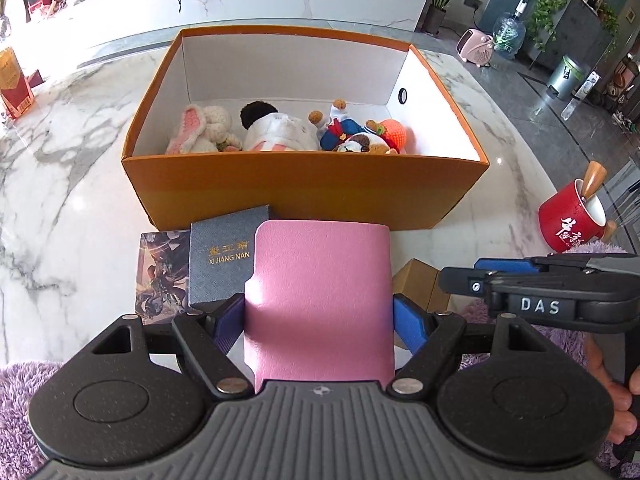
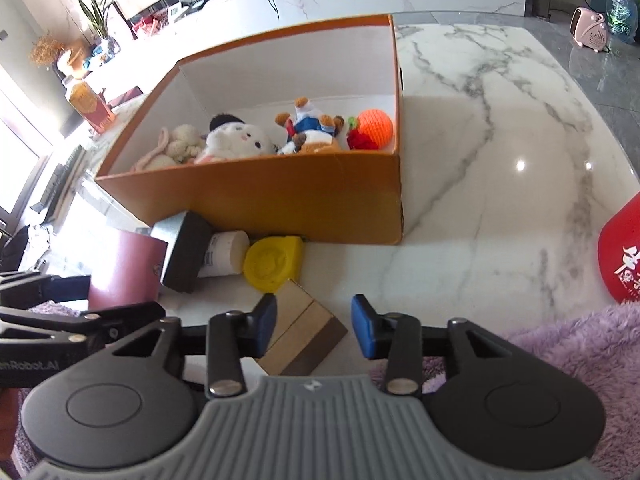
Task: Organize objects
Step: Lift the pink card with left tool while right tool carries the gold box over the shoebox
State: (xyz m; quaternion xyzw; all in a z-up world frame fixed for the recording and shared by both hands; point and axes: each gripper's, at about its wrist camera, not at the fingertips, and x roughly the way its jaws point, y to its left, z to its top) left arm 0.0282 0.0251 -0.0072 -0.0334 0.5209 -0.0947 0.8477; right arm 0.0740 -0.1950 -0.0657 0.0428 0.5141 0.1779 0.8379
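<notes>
Left gripper (image 1: 318,320) is clamped on the pink notebook (image 1: 318,292) right in front of the orange box (image 1: 304,196); right gripper (image 2: 314,330) hangs open over a small cardboard box (image 2: 304,332).

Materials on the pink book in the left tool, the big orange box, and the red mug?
Pink book: probably faux leather, matte, fine pebbled grain.
Big orange box: cardboard, smooth orange outside, white inside, thin folded walls.
Red mug: likely ceramic, matte textured red outside, glossy white inside.

Right gripper (image 2: 314,330) hovering with fingers parted above a tan box (image 2: 308,332), orange box (image 2: 320,196) sitting beyond on the marble surface (image 2: 500,160)
</notes>
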